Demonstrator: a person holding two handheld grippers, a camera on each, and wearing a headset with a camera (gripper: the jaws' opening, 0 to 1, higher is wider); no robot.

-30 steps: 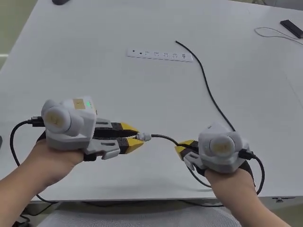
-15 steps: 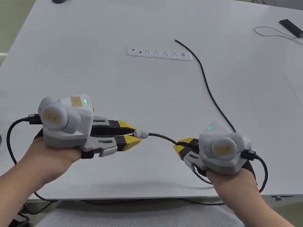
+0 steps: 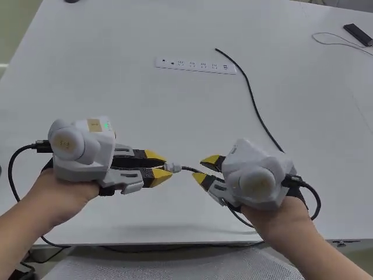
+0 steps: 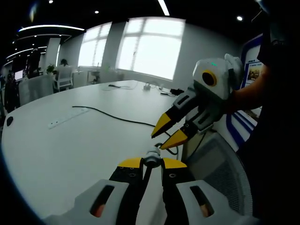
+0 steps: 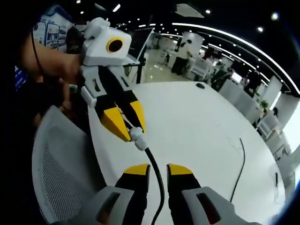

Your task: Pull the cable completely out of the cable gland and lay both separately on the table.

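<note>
The cable gland (image 3: pixel 173 168) is held clamped at the tips of the left gripper (image 3: pixel 166 167) above the white table (image 3: pixel 116 87). The black cable (image 3: pixel 187 169) is led between the parted jaws of the right gripper (image 3: pixel 206 169). 1 power strip (image 3: pixel 196 65) is seen beyond.

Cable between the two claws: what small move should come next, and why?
Probably close the right gripper on the cable. Its jaws stand apart with the cable running between them, while the left gripper is shut on the gland. A grip near the gland should then let the two be pulled apart.
</note>
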